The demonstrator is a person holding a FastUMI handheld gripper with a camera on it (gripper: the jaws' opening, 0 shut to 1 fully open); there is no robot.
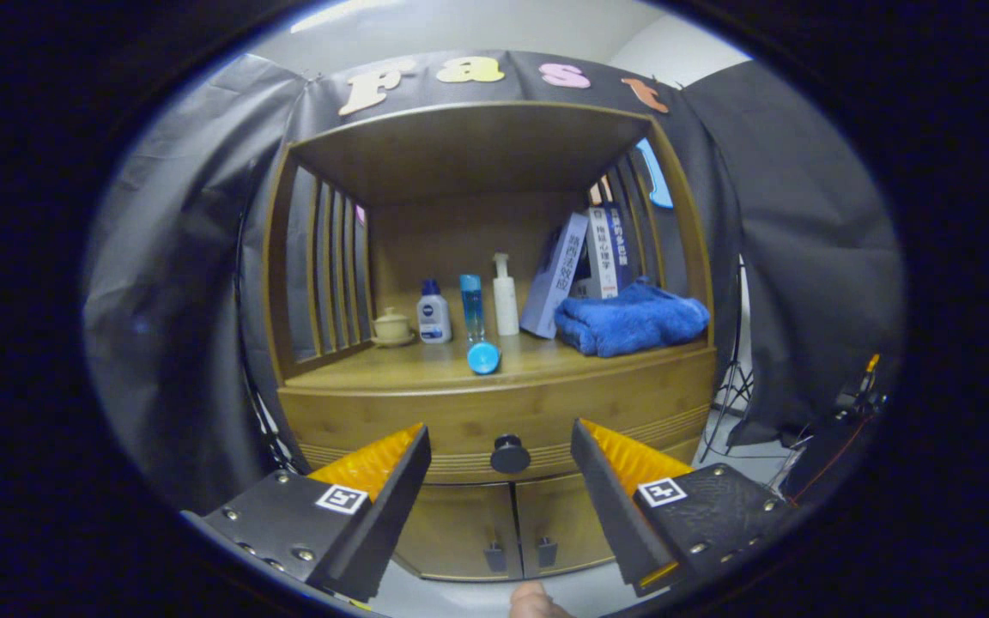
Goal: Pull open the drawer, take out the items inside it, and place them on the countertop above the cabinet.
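A wooden cabinet stands ahead with its drawer closed under the countertop. The drawer's dark round knob sits between my two fingers, a little beyond their tips. My gripper is open and holds nothing. The drawer's contents are hidden. A blue-capped tube lies on the countertop near its front edge.
On the countertop stand a small cup, a white bottle with a blue cap, a clear blue bottle, a white pump bottle, leaning books and a folded blue towel. Two small doors sit below the drawer. A fingertip shows below.
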